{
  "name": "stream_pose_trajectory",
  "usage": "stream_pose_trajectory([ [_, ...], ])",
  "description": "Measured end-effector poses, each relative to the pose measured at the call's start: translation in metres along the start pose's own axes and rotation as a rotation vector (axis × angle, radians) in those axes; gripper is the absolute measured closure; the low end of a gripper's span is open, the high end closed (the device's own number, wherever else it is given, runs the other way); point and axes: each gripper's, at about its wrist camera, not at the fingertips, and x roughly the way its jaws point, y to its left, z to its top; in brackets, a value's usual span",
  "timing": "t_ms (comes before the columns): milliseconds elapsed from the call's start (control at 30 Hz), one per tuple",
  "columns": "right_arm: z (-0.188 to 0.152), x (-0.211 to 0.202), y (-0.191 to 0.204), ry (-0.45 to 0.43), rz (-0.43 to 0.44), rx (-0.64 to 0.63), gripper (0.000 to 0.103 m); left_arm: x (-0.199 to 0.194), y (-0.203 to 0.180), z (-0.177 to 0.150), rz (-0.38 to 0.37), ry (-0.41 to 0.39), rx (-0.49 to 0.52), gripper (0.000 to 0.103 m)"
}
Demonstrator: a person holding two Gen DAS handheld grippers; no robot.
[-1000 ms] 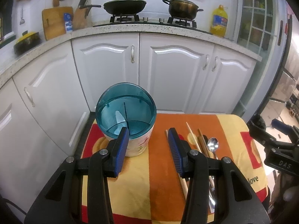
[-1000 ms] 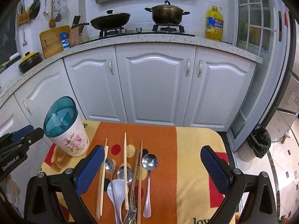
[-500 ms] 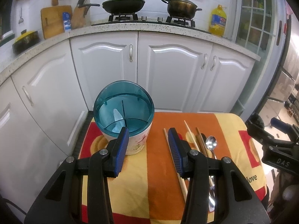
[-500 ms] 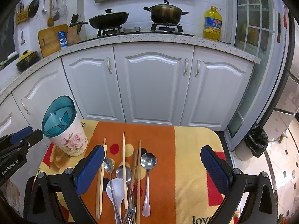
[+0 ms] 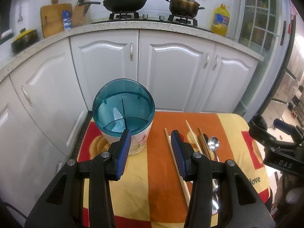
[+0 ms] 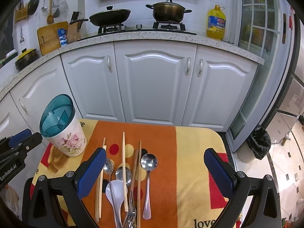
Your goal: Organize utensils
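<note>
A floral utensil holder (image 5: 123,114) (image 6: 60,127) with a teal divided rim stands at the table's left rear. Utensils lie side by side on the orange stripe: wooden chopsticks (image 6: 123,163) (image 5: 175,163), a long metal spoon (image 6: 149,163) (image 5: 213,143), a white spoon (image 6: 115,189), a fork (image 6: 129,216). My left gripper (image 5: 151,140) hovers open just right of the holder, nothing between its pads. My right gripper (image 6: 154,169) is wide open above the utensil pile, holding nothing.
The small table wears an orange, yellow and red cloth (image 6: 191,152). White cabinets (image 6: 155,83) stand close behind, with a stove, pots and an oil bottle (image 6: 216,22) on the counter. A black bin bag (image 6: 258,142) sits on the floor at right.
Both views have shifted slightly: the holder and utensils sit a little lower and more leftward in frame. Both grippers stay open, nothing gripped.
</note>
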Motion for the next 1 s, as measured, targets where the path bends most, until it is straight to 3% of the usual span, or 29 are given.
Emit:
stream_pose_trajectory([
  [1000, -0.0041, 0.0086, 0.0038, 0.035, 0.019, -0.008, 0.001, 0.0041, 0.0055, 0.0003, -0.011, 0.019, -0.014, 0.06],
])
